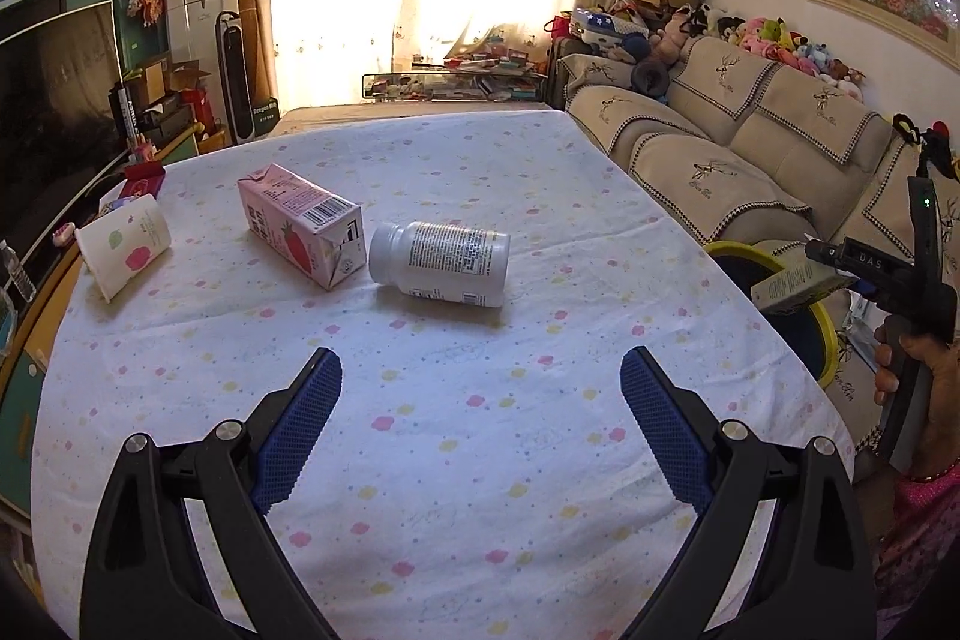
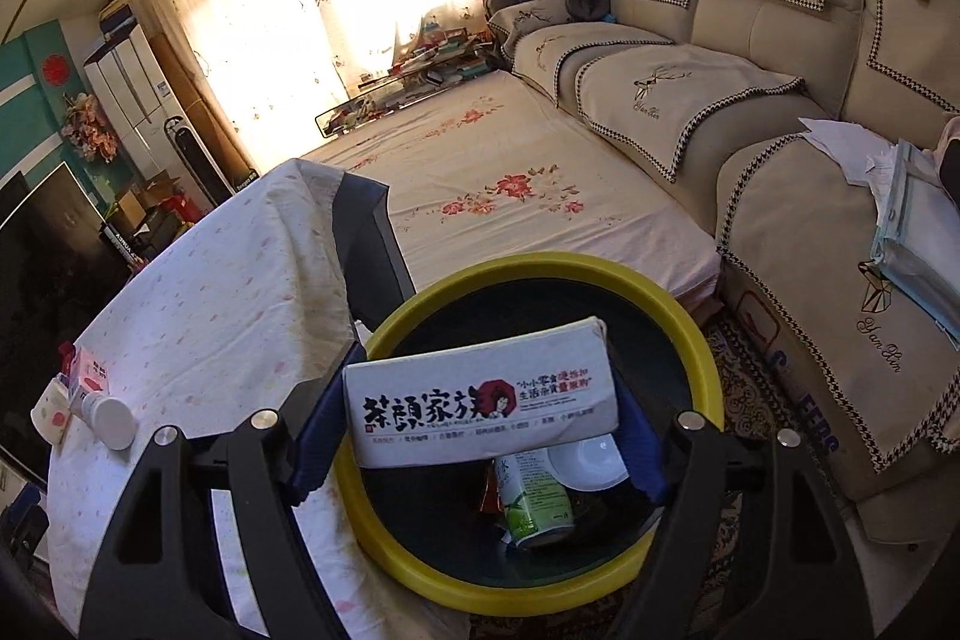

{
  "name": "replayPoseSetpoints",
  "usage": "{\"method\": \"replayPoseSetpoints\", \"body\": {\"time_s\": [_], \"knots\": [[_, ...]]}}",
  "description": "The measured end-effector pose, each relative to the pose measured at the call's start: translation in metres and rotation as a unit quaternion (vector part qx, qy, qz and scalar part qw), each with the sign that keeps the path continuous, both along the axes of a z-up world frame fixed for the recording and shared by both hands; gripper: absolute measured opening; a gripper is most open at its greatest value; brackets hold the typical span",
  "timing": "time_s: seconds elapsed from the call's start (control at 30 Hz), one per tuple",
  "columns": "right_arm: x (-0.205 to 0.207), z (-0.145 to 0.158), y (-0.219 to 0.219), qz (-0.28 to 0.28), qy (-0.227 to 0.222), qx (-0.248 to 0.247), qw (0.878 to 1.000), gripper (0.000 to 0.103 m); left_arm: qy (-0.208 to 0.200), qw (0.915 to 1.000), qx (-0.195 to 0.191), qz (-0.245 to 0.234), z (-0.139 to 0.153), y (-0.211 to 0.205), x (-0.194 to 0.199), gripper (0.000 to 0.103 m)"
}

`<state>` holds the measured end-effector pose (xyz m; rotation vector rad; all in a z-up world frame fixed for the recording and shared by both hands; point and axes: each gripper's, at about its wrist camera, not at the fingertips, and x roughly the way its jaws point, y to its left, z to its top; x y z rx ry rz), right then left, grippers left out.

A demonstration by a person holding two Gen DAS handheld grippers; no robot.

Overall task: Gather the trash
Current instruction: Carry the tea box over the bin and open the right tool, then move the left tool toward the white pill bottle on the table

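Note:
My right gripper (image 2: 486, 349) is shut on a white printed box (image 2: 480, 406), held crosswise above the yellow-rimmed bin (image 2: 690, 334). A green can (image 2: 531, 499) and a white lid (image 2: 591, 460) lie inside the bin. My left gripper (image 1: 480, 364) stands open low over the table with nothing between its fingers. Beyond it lie a white pill bottle (image 1: 441, 262), a pink strawberry carton (image 1: 306, 232) and a tipped paper cup (image 1: 123, 247). In the left wrist view the box (image 1: 792, 283) shows at the right, over the bin's rim (image 1: 735, 250).
The table wears a dotted white cloth (image 1: 480, 490); the bin stands on the floor just off its right edge. A beige sofa (image 2: 750, 58) and a flowered mat (image 2: 510, 184) lie beyond the bin. A television (image 1: 54, 112) stands left of the table.

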<state>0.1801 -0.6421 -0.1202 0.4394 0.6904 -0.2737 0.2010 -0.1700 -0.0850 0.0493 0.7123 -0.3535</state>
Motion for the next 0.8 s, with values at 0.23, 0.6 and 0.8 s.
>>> {"method": "replayPoseSetpoints", "body": {"time_s": [0.23, 0.6, 0.8], "knots": [[0.0, -0.001, -0.003, -0.005, -0.008, -0.003, 1.0, 0.084, 0.027, 0.9995, 0.004, -0.011, -0.011, -0.007, 0.038, 0.093], [0.008, -0.011, 0.004, 0.017, -0.002, 0.012, 1.0, 0.085, 0.061, 0.9978, 0.012, -0.022, -0.025, -0.005, 0.098, 0.093], [0.014, -0.015, 0.007, 0.02, 0.003, 0.016, 1.0, 0.085, 0.07, 0.997, 0.014, -0.031, -0.031, -0.007, 0.122, 0.093]]}}
